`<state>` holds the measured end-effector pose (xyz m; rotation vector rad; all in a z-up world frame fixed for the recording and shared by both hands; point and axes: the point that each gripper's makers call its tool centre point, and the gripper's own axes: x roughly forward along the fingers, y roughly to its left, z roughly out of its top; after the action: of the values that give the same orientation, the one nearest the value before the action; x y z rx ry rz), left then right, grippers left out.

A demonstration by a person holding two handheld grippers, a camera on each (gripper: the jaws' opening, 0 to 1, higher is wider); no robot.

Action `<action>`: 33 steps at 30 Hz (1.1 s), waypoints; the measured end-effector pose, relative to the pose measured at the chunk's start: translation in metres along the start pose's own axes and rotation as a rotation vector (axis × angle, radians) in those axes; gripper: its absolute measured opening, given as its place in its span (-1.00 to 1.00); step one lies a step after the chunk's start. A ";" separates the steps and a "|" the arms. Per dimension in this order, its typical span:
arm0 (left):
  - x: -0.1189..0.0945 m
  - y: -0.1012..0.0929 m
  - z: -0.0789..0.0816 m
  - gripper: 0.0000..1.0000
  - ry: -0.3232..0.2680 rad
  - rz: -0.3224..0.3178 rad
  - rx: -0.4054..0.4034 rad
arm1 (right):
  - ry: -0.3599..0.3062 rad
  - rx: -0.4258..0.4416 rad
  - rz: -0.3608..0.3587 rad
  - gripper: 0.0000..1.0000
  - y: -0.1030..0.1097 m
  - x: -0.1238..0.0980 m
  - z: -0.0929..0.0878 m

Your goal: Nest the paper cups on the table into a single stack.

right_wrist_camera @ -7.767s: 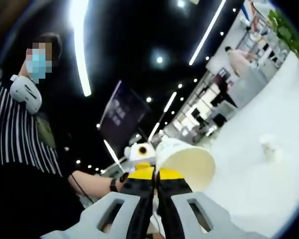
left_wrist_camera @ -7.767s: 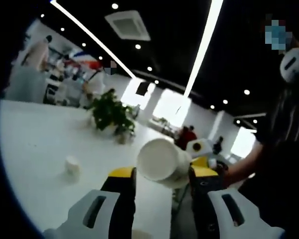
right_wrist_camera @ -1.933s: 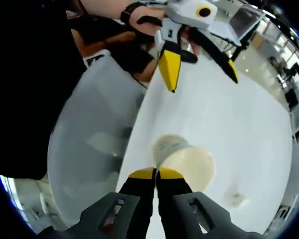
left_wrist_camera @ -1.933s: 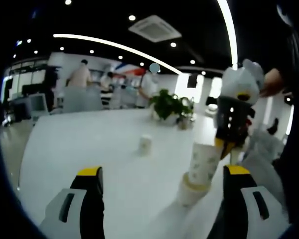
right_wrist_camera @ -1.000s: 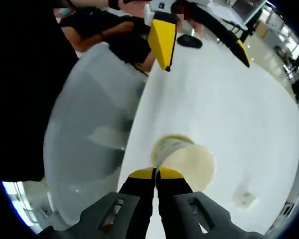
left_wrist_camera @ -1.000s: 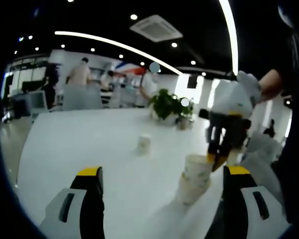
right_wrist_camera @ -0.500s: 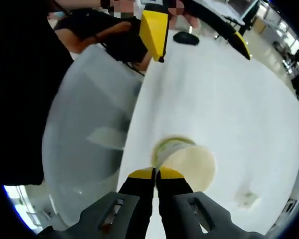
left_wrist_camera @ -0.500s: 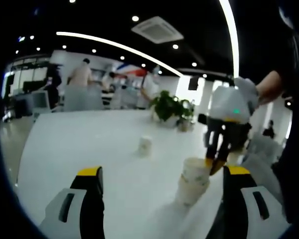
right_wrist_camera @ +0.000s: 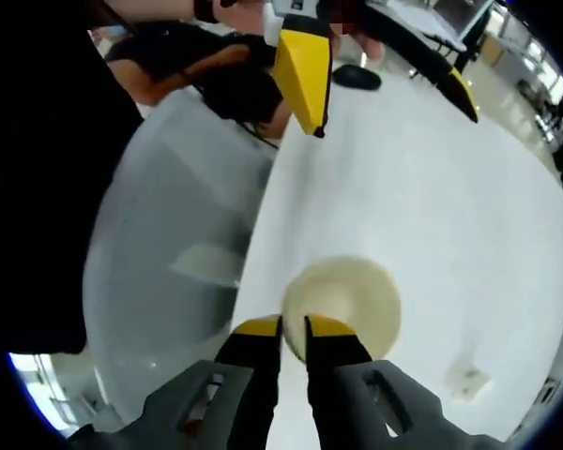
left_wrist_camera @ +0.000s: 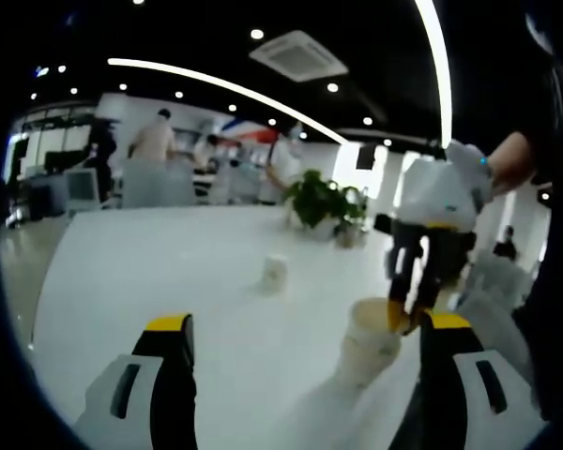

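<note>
Item: cup stack point(left_wrist_camera: 366, 339), upright on the white table point(left_wrist_camera: 150, 272), near its edge. I take the stack as the landmark for all entries.

Item: right gripper point(right_wrist_camera: 293, 327). Directly above the stack, pointing down its vertical axis; jaw tips straddle the near rim of the top cup point(right_wrist_camera: 342, 302) with a narrow gap between them. I cannot tell whether they grip the wall or have let go. In the left gripper view it point(left_wrist_camera: 405, 319) stands at the stack's far-right rim.

Item: left gripper point(left_wrist_camera: 305, 328). Jaws spread wide, empty, level with the table; the stack lies ahead, toward the right jaw.

Item: lone paper cup point(left_wrist_camera: 274, 273). Upright, well beyond the stack toward the potted plant point(left_wrist_camera: 321, 200). In the right gripper view it point(right_wrist_camera: 468, 377) lies to the stack's lower right.

Judgement: the lone cup remains to be nested. It lies forward of my left gripper along the jaw line, so I judge the left the better placed arm.

Item: grey chair point(right_wrist_camera: 169, 244), beside the table edge nearest the stack.
</note>
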<state>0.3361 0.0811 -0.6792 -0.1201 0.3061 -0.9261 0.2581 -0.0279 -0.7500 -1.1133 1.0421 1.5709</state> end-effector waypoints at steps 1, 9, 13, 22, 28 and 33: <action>0.000 0.001 0.000 0.96 -0.001 0.001 -0.002 | 0.002 0.002 0.002 -0.87 0.001 0.000 -0.001; 0.001 0.000 -0.003 0.96 0.003 -0.001 -0.005 | -0.014 0.020 0.015 -0.81 0.006 0.003 -0.002; 0.002 0.000 -0.003 0.96 -0.001 -0.002 -0.015 | -0.022 0.030 0.018 -0.78 0.007 0.006 -0.002; 0.001 -0.001 -0.004 0.96 0.004 -0.005 -0.012 | -0.041 0.045 0.002 -0.76 0.007 0.004 -0.003; 0.002 -0.002 -0.004 0.96 0.012 -0.007 -0.012 | -0.083 0.062 -0.010 -0.78 0.007 -0.003 0.002; 0.003 -0.001 -0.002 0.96 0.011 -0.009 -0.007 | -0.114 0.073 -0.017 -0.79 0.009 -0.009 0.001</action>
<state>0.3361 0.0782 -0.6812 -0.1225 0.3192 -0.9354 0.2505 -0.0312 -0.7396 -0.9696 1.0031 1.5516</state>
